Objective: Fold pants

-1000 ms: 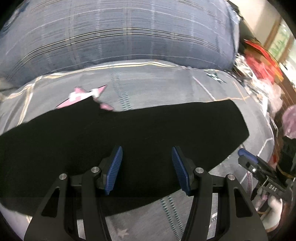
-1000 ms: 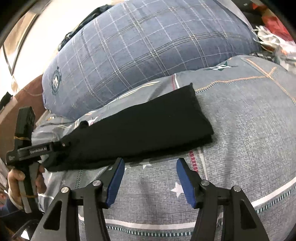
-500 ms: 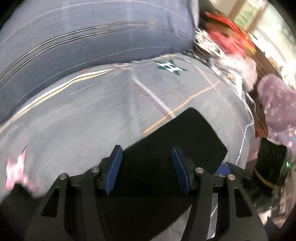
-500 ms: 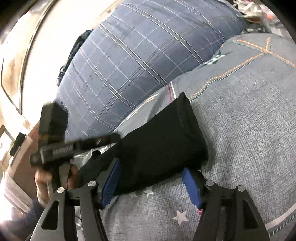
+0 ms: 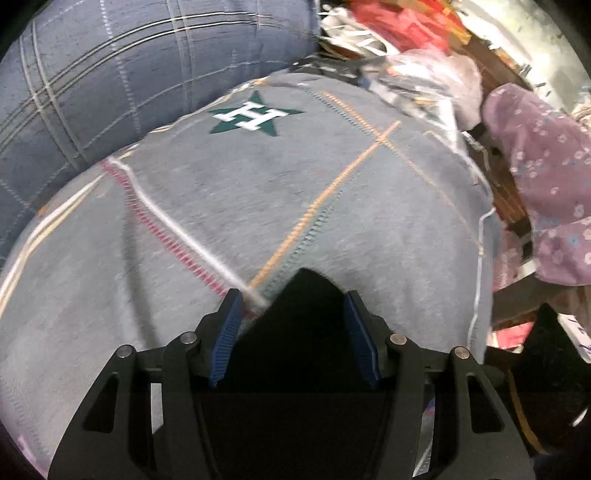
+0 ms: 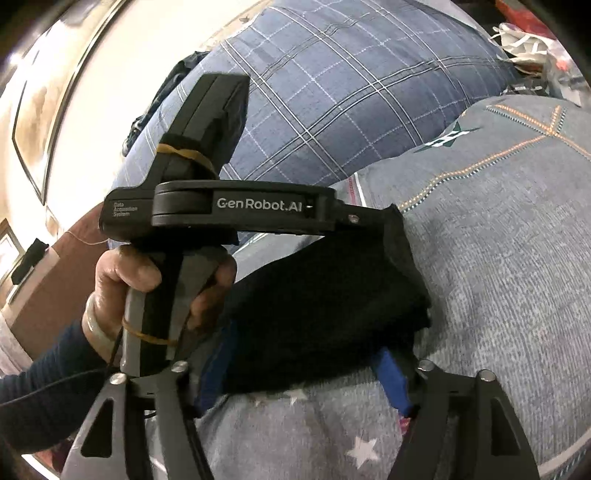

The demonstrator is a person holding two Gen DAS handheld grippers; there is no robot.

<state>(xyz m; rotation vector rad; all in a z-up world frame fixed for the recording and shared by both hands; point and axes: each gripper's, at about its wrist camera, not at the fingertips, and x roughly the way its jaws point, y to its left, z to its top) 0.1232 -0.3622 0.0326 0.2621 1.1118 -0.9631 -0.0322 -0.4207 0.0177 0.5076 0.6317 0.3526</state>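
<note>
The black pants lie folded into a thick bundle on the grey patterned bedspread. My right gripper is open, its blue pads either side of the bundle's near edge. The left gripper's body crosses the right wrist view above the bundle, held by a hand. In the left wrist view my left gripper is open with a pointed corner of the black pants between its blue pads, over the bedspread. Whether the cloth is lifted off the bed I cannot tell.
A large blue plaid pillow lies along the far side of the bed, also in the left wrist view. Cluttered red and white items and a purple floral cloth lie past the bed's right edge.
My left gripper has swept to the right along the pants to their far end corner. The pants went from a long strip to a shorter, thicker bundle. My right gripper moved in onto the near edge.
</note>
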